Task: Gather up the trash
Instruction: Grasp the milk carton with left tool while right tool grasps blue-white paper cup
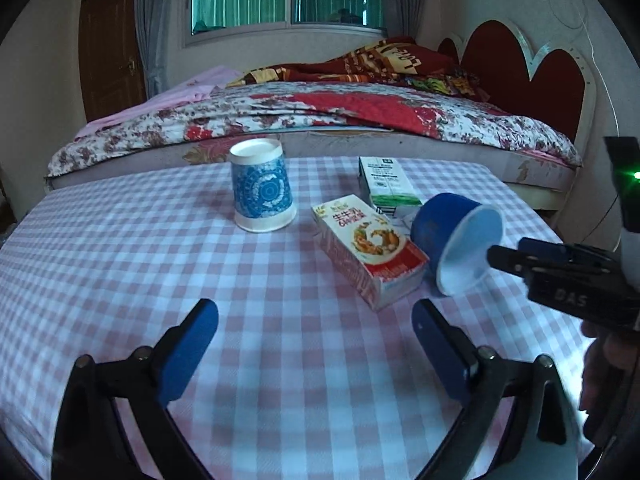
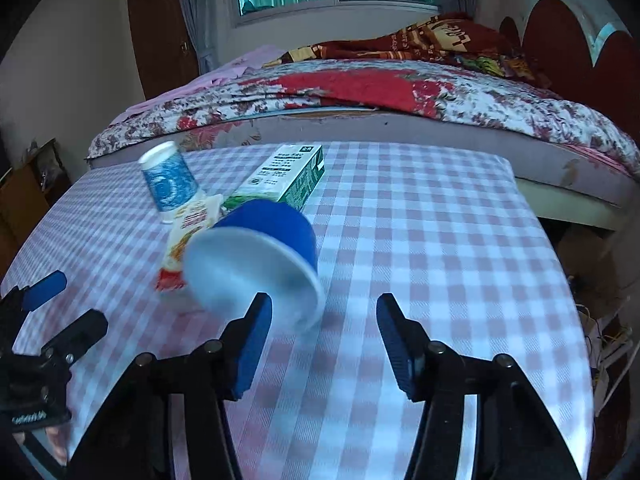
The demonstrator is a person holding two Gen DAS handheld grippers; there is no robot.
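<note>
- Scene: checked-cloth table (image 1: 120, 240) is carrying four pieces of trash: an upturned patterned paper cup (image 1: 262, 188), a red-and-white carton (image 1: 368, 248) lying flat, a green-and-white carton (image 1: 386, 184) behind it, and a blue paper bowl (image 1: 456, 240) tipped on its side.
- The blue paper bowl (image 2: 256, 256) is lying just right of the red-and-white carton (image 2: 182, 240), appearing to lean on it, its white mouth facing the right gripper (image 2: 324, 336).
- Right gripper: fingers are standing partly apart, neither wide nor narrow. In its own view the left finger (image 2: 252, 344) is overlapping the bowl's lower rim; the other is well clear to the right. No pinch is visible, and whether the rim is being touched I cannot tell.
- Left gripper (image 1: 316, 344): fingers are standing wide with nothing between them, hovering over bare cloth short of the cartons.
- Judged step: the right gripper is lining up on the bowl's rim.
- To do it well: one finger should be going inside the mouth and one outside the blue wall, so the pinch is landing on a single wall thickness.
- Closing gently matters; the thin paper wall is likely to buckle.
- Risk: a push along the cloth is likely to roll the bowl or shove it against the carton.
- The left gripper is best kept clear of the right's path, toward the patterned paper cup (image 2: 170, 184).
</note>
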